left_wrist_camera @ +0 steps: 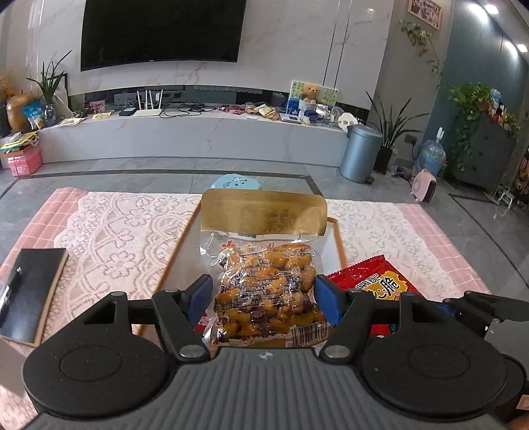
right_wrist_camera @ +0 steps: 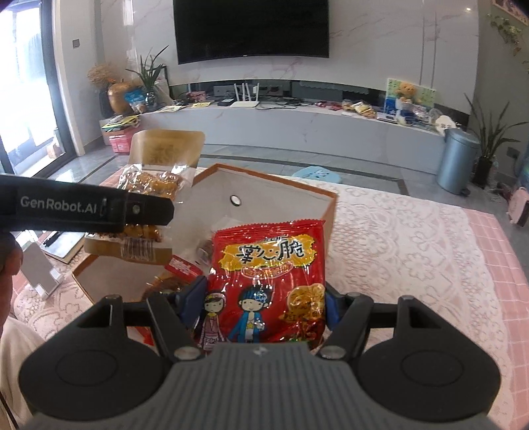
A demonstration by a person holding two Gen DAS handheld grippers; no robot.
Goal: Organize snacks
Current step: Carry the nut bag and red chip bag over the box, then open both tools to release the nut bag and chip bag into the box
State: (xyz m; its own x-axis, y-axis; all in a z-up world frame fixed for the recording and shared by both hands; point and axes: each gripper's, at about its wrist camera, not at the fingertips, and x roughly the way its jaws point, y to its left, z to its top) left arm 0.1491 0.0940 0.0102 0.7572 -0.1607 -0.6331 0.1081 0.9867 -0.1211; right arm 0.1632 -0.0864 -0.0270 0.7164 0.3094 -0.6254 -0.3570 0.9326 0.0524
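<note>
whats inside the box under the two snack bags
The box shows a bare white bottom at the far end, plus a small red packet and a clear wrapped snack nearer. The red bag and the nut bag cover the rest.

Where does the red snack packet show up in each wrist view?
Left wrist view: the red snack packet peeks in at lower right, beside the right blue pad, partly hidden.
Right wrist view: it fills the lower centre, clamped between the right hand-held gripper pads, above the open box.
Shared landmark: the wall television.
</note>
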